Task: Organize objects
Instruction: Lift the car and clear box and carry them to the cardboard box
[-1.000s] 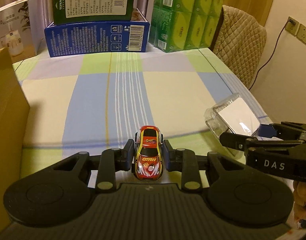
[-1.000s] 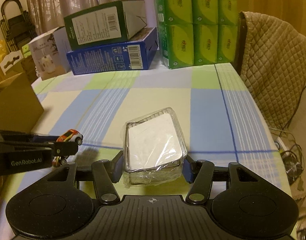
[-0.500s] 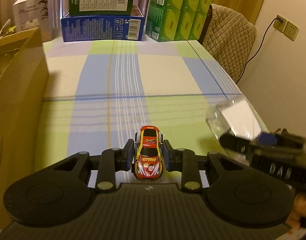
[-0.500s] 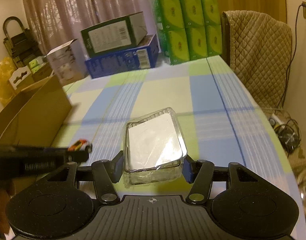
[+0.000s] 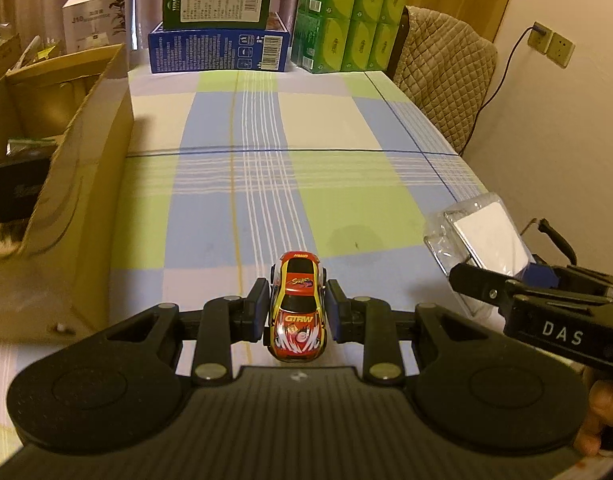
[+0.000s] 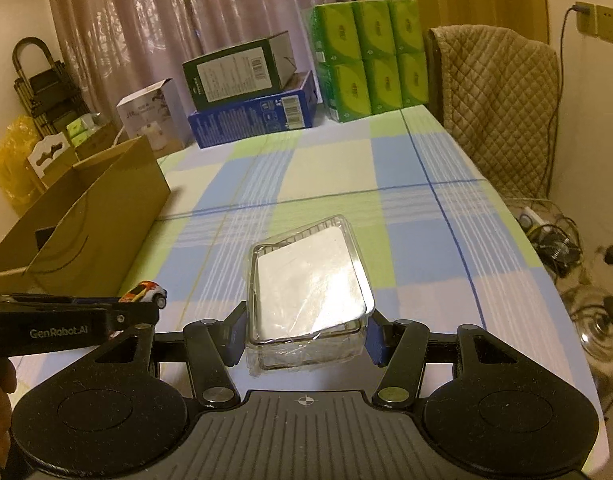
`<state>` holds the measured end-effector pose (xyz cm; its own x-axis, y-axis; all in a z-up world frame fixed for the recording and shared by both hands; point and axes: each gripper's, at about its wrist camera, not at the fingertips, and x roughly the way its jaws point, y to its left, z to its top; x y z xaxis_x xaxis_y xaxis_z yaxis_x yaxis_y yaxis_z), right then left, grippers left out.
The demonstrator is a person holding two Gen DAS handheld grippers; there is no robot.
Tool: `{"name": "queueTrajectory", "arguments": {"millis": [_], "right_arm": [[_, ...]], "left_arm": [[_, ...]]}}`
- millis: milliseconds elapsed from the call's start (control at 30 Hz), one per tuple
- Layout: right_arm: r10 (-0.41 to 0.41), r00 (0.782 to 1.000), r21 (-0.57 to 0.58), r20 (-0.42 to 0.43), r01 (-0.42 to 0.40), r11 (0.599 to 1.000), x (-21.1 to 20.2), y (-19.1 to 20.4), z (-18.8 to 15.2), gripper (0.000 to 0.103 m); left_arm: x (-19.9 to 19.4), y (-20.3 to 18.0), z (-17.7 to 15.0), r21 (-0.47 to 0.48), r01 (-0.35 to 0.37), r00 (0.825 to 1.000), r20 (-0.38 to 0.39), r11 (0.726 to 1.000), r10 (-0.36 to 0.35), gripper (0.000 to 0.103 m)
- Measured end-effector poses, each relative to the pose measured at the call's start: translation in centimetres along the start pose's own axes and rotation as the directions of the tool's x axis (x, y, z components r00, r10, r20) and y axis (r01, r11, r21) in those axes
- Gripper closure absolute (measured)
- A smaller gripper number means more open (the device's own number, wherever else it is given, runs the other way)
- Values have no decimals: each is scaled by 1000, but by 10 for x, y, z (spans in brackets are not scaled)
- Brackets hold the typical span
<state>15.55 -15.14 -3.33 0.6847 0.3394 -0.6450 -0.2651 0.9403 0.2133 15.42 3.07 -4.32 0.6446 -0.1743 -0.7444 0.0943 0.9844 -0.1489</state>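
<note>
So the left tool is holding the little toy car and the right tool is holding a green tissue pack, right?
Not quite. The left tool does hold the toy car, but the right tool holds a clear plastic box, as the right wrist view shows. The green tissue packs stand at the table's far end.

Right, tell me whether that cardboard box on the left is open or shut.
Open. The cardboard box has its flap standing up, and a dark item shows inside through the open top.
</note>
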Motion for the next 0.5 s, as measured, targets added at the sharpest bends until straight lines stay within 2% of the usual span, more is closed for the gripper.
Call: {"name": "queueTrajectory", "arguments": {"millis": [267,500], "right_arm": [[-8,1000,-13,23,8,1000,-38,16,-12,49],[0,999,-35,42,2,999,-52,32,-9,49]], "left_arm": [[-36,-7,-22,-18,23,1000,18,1000,-23,78],[-60,-6,-26,-37,29,999,45,999,-27,78]]}}
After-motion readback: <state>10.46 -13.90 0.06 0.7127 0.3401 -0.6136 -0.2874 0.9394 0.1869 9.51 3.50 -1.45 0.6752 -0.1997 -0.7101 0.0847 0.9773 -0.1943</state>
